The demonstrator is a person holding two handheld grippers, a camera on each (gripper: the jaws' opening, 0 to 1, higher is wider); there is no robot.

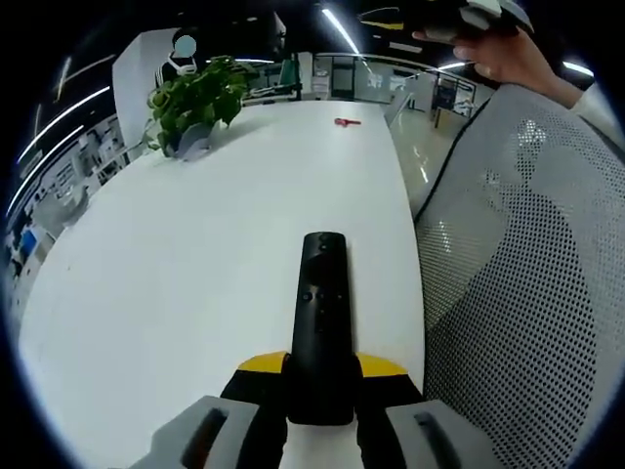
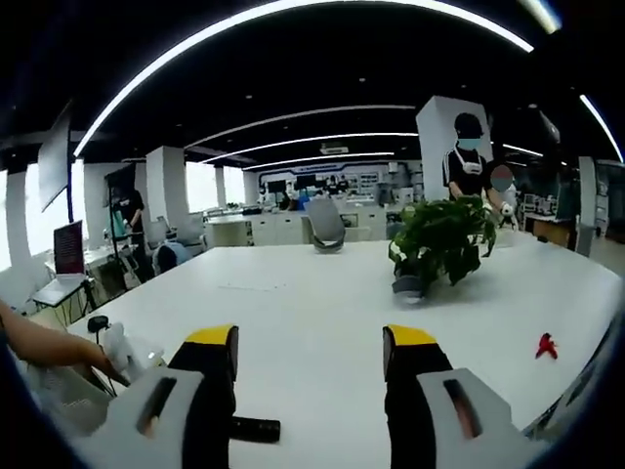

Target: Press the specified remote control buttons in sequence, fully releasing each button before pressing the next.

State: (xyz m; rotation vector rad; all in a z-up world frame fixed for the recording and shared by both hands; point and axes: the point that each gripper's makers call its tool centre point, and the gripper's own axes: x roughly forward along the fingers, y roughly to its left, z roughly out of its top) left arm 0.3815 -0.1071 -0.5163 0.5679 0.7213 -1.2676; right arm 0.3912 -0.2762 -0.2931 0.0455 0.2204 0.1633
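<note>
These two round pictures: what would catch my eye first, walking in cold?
Probably the black remote, held lengthwise between the left gripper's yellow-tipped jaws over a big white table. Next, the leafy potted plant standing far down that table, with a small red thing lying off to its right. The right gripper hangs open above the table, nothing between its jaws.

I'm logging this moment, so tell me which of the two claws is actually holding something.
The left claw: its jaws are clamped on the near end of the black remote over the white table. The right claw stands open, nothing between its jaws.
</note>
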